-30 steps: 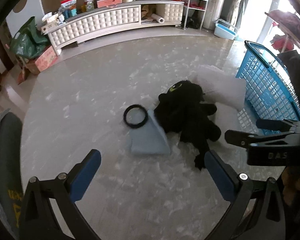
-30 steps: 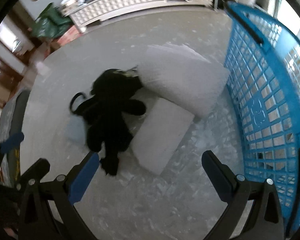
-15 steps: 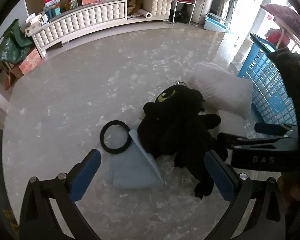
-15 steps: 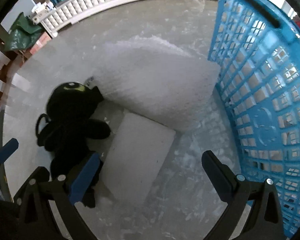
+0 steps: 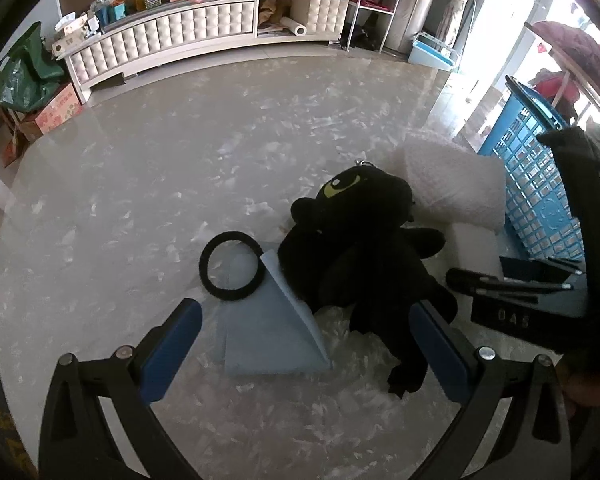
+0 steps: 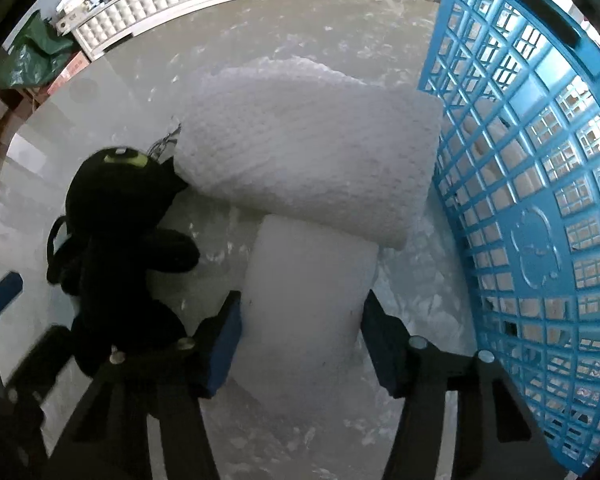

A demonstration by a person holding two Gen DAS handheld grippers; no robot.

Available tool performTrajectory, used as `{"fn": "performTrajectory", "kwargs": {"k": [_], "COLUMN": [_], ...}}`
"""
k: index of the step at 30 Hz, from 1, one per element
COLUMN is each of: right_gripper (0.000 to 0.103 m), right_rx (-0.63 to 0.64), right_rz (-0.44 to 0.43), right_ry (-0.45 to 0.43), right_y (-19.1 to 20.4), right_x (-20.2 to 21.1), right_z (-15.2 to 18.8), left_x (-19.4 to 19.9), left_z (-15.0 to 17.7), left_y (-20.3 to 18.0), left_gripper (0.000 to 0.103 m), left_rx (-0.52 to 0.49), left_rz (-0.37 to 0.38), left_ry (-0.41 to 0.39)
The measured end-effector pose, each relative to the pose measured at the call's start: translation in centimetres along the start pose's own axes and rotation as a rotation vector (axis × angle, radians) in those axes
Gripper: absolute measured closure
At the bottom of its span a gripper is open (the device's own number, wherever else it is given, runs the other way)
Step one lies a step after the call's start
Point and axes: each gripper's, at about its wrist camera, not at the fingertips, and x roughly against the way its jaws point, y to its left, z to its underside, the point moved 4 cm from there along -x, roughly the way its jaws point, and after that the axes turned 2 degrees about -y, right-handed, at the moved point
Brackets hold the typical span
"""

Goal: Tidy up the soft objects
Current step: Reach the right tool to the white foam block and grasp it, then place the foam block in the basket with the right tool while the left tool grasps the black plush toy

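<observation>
**Right tongs close around the white foam block**

The white foam block lies on the floor, long axis running near to far, its far end tucked under the white pillow beside the blue basket. The right gripper has narrowed since half a second ago; both pads now touch the block's sides, grasping it. The left gripper hangs wide open, empty, above the blue cloth and black plush.

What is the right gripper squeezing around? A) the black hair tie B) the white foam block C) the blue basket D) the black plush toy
B: in the right wrist view the right gripper has its blue pads against both sides of the white foam block, while the black plush toy lies beside it.
</observation>
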Motion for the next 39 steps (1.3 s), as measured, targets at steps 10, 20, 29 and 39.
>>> {"fn": "performTrajectory", "kwargs": {"k": [10,20,29,39], "right_gripper": [0.056,0.056,0.056,0.055], "right_rx": [0.019,0.113,0.18,0.139], "right_rz": [-0.116,-0.177,-0.201,-0.158], "right_ry": [-0.033,-0.174,-0.267,-0.349], "right_y": [-1.7,-3.7,-4.8,-9.2], "right_x": [2.2,8.8,13.6,16.8], "right_z": [2.7,2.8,0.5,-1.2], "left_x": [2.0,4.0,4.3,1.4], "left_z": [0.6,0.8,-0.3,-1.6], "left_y": [-0.4,-1.2,-2.8,-3.9], "left_gripper": [0.0,0.0,0.0,0.0], "left_rx": [0.036,0.061,0.102,0.111], "left_rz": [0.036,0.019,0.033,-0.001], "left_ry": [-0.001,0.005,-0.008,0.035]}}
